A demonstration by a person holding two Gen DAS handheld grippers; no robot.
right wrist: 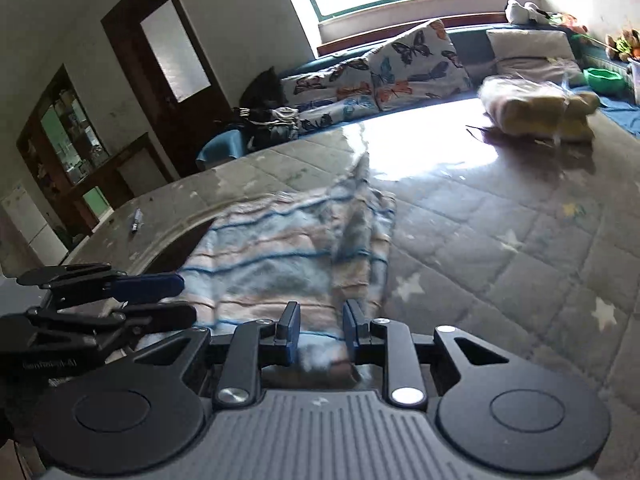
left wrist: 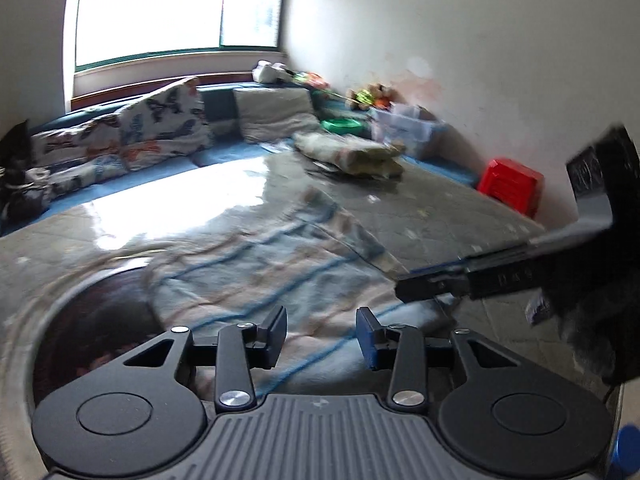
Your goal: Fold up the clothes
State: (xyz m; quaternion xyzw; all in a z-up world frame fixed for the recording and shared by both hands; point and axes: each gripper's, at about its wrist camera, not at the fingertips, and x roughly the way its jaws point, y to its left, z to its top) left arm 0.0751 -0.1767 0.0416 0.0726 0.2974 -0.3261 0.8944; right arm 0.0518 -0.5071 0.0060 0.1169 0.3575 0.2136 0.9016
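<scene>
A: While the striped garment (right wrist: 280, 256) lies rumpled on the quilted mattress (right wrist: 500, 248), both jaws gape?
B: Yes. Left gripper (left wrist: 321, 334) and right gripper (right wrist: 321, 334) hold nothing. Pinch an edge squarely, then lift evenly.

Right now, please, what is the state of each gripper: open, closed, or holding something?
Left gripper: jaws open, holding nothing, above the striped garment.
Right gripper: jaws open, nothing clamped; garment edge lies between them.

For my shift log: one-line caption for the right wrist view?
Right tool open over the striped garment on the quilted mat, left tool alongside.
</scene>
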